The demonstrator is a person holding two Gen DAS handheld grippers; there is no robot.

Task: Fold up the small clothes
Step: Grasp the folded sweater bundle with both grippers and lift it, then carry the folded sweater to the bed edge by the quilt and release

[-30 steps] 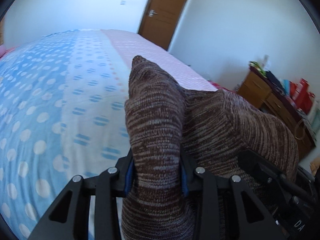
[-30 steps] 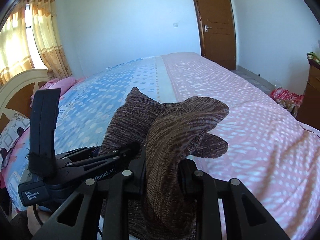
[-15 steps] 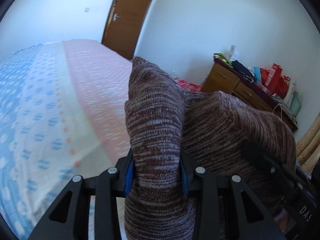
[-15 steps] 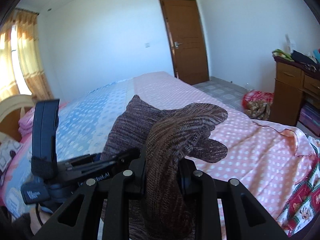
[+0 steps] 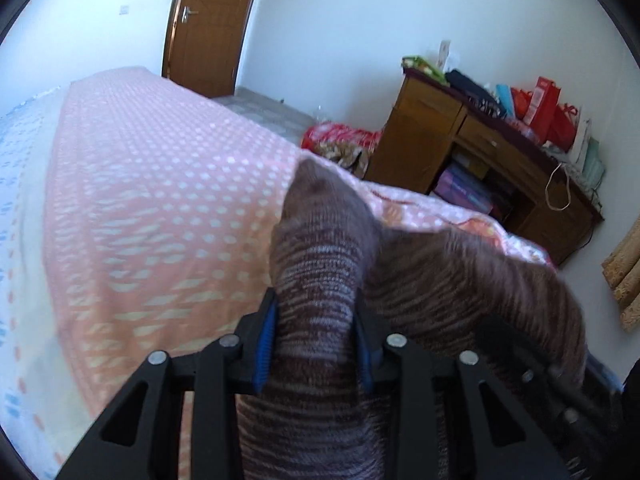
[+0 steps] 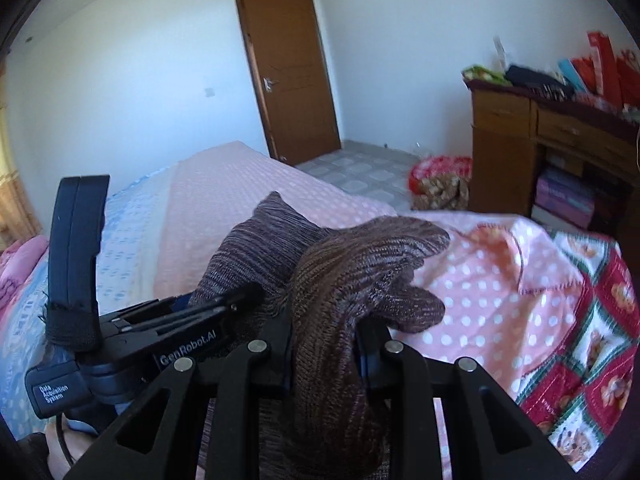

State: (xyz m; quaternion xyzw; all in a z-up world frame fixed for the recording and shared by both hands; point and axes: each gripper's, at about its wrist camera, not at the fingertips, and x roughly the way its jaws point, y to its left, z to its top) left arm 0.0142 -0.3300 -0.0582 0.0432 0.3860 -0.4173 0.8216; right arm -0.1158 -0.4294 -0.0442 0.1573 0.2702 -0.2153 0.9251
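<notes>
Left wrist view: the left gripper [image 5: 314, 336] pinches the brown knitted garment [image 5: 320, 264], its jaws having just tightened; the right gripper [image 6: 322, 350] clamps another bunch. Held above the bed [image 6: 248, 184], the knit spans sideways between them, tips pointing forward.

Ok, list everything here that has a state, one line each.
Left gripper: shut on the knit, jaws just closing a little more.
Right gripper: shut on the knit.
Knit: brown, bunched, held up off the bed by both grippers.
Door: closed.
Bed: covered with a pink dotted sheet.
Desk: top cluttered with bags and boxes.
Bundle: red, crumpled on the floor by the desk.
</notes>
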